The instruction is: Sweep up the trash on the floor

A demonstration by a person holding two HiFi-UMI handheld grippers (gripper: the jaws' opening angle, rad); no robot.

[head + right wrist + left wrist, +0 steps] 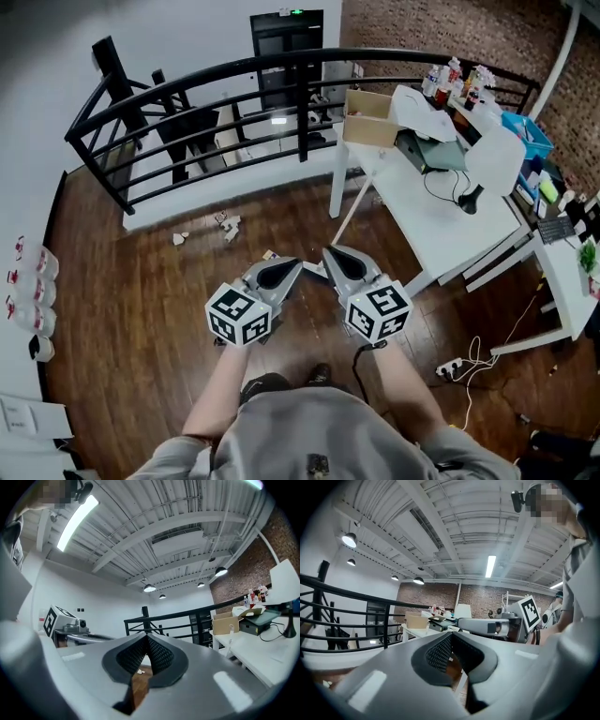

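Note:
Crumpled paper scraps lie on the dark wooden floor near the railing: one (178, 238), a cluster (227, 223) and a small bit (267, 254) close ahead of the grippers. My left gripper (298, 266) and right gripper (328, 253) are held side by side at waist height, tips nearly meeting, both shut with nothing between the jaws. In the left gripper view the shut jaws of the left gripper (450, 635) point level toward the table, with the right gripper (487, 626) beside them. Past the right gripper (146, 637), white scraps (140, 671) show on the floor.
A black curved railing (234, 80) borders the floor ahead. A white table (441, 220) with a cardboard box (367, 116) and clutter stands at right; a thin pale rod (354, 211) leans on it. A power strip (453, 367) with cables lies at right. Bottles (28, 281) line the left wall.

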